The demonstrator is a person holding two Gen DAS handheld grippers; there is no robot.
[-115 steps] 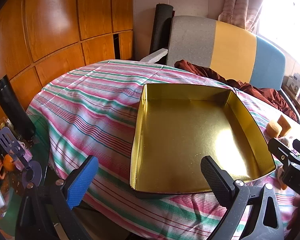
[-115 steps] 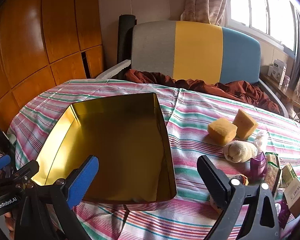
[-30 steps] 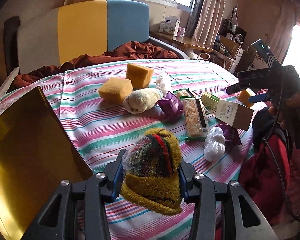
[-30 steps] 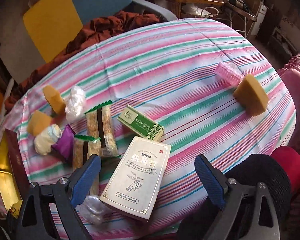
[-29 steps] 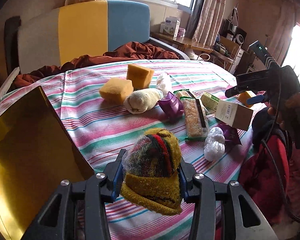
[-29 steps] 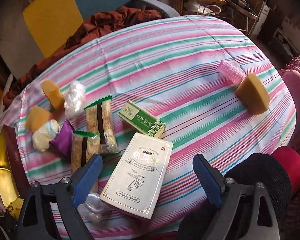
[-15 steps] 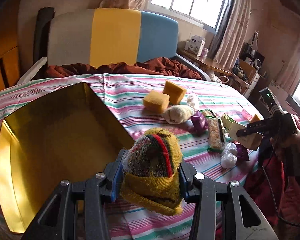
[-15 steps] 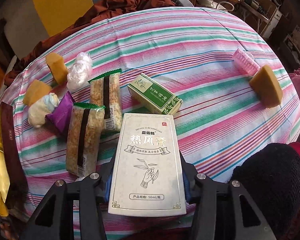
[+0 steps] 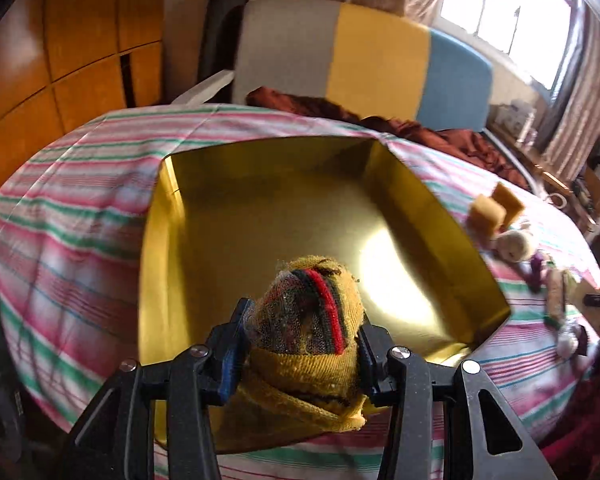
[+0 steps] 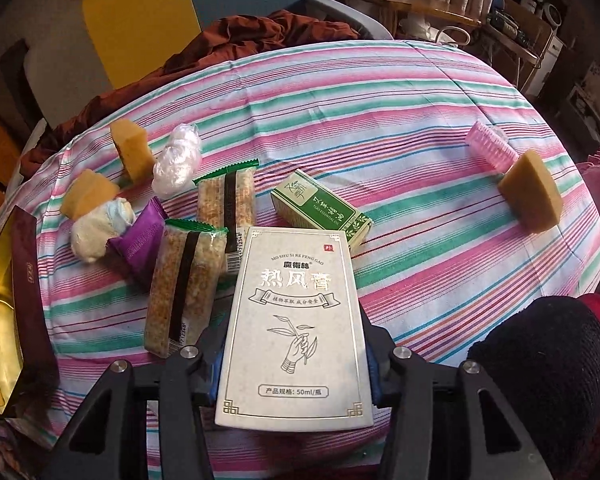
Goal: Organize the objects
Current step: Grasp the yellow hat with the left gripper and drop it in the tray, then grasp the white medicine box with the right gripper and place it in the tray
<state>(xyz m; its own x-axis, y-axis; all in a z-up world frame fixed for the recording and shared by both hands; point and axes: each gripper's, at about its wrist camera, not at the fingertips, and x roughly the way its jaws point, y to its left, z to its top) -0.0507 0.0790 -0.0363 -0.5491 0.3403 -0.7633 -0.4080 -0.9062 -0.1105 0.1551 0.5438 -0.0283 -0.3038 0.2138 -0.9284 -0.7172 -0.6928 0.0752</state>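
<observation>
1. Your left claw (image 9: 302, 354) is clamped on the rolled yellow sock (image 9: 306, 328), both pads pressed into its sides; the roll fills the narrow gap, its striped end pointing forward at 12 o'clock.

2. The gold tin (image 9: 160, 248) lies open directly ahead of that claw, from about 10 o'clock round to 2 o'clock; the sock hangs over the tin's near edge, with the bare floor beyond it; I judge the left hand is the nearer one to the tin, so its drop comes first.

3. Your right claw (image 10: 294, 360) is closed on the white box (image 10: 296, 320), pads gripping its two long sides near the lower end; the box's long axis runs straight along the fingers toward 12 o'clock.

4. From the right claw the tin shows only as a gold sliver with a dark red wall at 9 o'clock, well apart from the box; that hand must swing left across the striped cloth (image 10: 420, 128).

5. Left on the cloth: two snack bars (image 10: 180, 288) just beside the box at 10 o'clock; a green box (image 10: 320, 208) at 12 o'clock; a purple packet (image 10: 140, 246) and sponges (image 10: 88, 194) further toward 10 o'clock; another sponge (image 10: 530, 198) and a pink roller (image 10: 490, 150) at 2 o'clock.
</observation>
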